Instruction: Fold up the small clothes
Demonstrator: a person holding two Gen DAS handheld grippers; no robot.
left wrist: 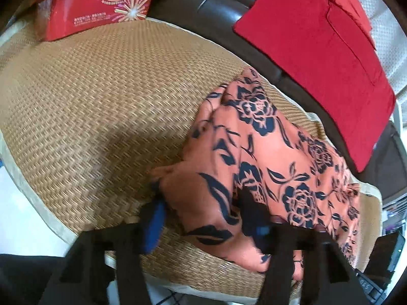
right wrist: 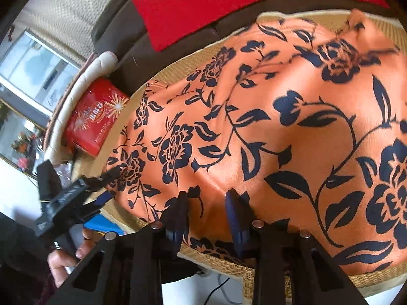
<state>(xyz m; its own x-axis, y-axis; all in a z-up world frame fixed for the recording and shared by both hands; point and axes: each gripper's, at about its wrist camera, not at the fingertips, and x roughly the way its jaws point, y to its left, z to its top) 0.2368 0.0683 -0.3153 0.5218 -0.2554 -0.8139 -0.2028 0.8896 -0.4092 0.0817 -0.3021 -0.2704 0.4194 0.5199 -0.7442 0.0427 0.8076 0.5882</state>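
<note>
Landmark: the woven mat (left wrist: 89, 101) covering the dark sofa seat.

At the mat's far left edge stands a red snack package (left wrist: 99, 2).

The left gripper (left wrist: 203, 218) sits at the mat's near edge. Its blue-padded fingers (left wrist: 154, 226) stand apart, with a bunched, lifted edge of the orange floral garment (left wrist: 254, 157) between them. Motion blur prevents confirming whether they pinch the cloth.

The garment occupies the right half of the mat, lying along it from the near edge to the far edge, its left portion raised in folds.

The right gripper (right wrist: 207, 216) is at the mat's near edge, on the garment's hem. Its fingers (right wrist: 235, 213) are partly open, both touching the fabric, a low ridge of cloth between them; grasp not confirmed.

Beyond the mat's far right side, a red cushion (left wrist: 320, 58) leans on the sofa back (left wrist: 203, 7).
</note>
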